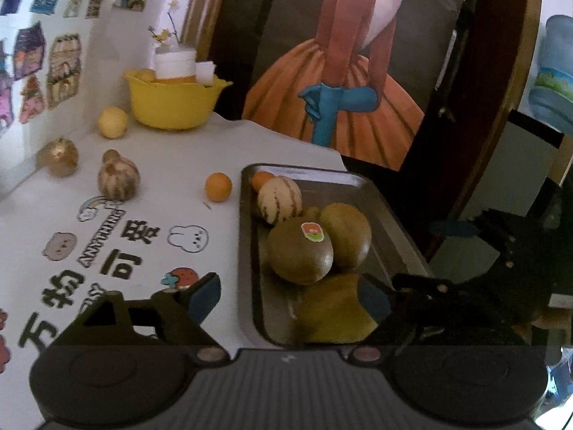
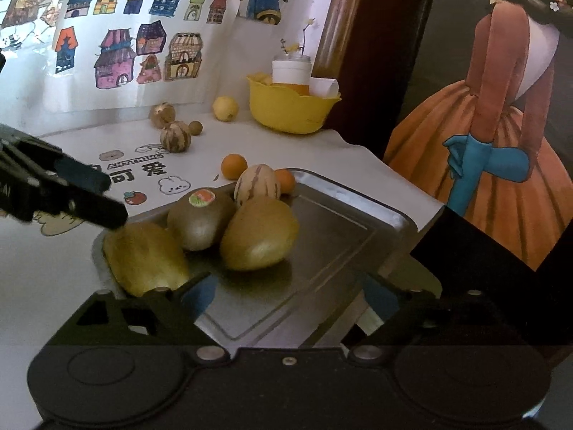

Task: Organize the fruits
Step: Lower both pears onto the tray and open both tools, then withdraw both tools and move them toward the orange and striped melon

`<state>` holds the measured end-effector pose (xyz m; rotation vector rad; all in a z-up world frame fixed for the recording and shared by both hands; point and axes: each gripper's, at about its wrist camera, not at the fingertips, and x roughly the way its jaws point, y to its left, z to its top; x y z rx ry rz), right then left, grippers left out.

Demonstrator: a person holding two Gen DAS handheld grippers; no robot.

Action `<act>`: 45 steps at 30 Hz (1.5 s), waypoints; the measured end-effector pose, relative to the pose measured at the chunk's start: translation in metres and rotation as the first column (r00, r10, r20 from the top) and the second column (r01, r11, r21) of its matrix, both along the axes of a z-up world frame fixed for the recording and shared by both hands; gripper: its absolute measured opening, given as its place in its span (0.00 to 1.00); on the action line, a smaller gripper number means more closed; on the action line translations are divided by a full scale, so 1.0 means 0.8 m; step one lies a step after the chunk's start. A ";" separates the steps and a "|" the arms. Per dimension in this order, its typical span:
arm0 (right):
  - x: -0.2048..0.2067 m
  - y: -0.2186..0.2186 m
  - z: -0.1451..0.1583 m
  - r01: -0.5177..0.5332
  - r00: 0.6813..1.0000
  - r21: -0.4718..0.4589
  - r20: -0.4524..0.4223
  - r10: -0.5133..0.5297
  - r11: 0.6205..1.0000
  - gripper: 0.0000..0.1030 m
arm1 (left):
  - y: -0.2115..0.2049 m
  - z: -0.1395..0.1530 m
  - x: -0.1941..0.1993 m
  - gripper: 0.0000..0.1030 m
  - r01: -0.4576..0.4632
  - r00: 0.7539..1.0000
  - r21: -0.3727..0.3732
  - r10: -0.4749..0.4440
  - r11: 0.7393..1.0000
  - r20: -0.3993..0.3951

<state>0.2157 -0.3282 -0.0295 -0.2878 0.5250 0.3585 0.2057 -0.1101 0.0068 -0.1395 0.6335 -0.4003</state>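
Fruit gathered on the metal tray (image 2: 358, 211)

The left gripper (image 1: 286, 297) hangs wide open around the nearest kiwi (image 1: 333, 311), gripping nothing; the right gripper (image 2: 290, 297) also gapes empty over the tray's near edge. 2 kiwis (image 2: 259, 233) and a striped melon (image 2: 256, 184) cluster farther in, while an orange (image 2: 234, 166) waits on the cloth (image 2: 53, 258).

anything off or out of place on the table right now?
Nothing spilled or damaged. The metal tray holds three kiwis, a striped melon and a small orange, crowded at one end. Several fruits sit loose on the cloth: an orange beside the tray, a striped gourd, a lemon.
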 end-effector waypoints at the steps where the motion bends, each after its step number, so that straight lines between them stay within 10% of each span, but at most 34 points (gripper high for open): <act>1: -0.007 0.000 0.002 0.005 1.000 -0.003 0.004 -0.005 1.000 0.93 | 0.003 0.003 -0.006 0.92 -0.010 1.000 0.001 0.010 1.000 0.009; 28: -0.136 0.122 0.070 0.010 0.957 0.014 -0.290 -0.006 1.000 0.99 | 0.102 0.021 -0.126 1.00 -0.129 0.990 0.109 0.134 0.986 -0.033; 45: -0.073 0.220 0.185 -0.097 0.969 0.076 -0.222 0.111 0.992 0.99 | 0.196 0.086 -0.126 1.00 -0.291 0.956 0.236 0.290 0.927 0.042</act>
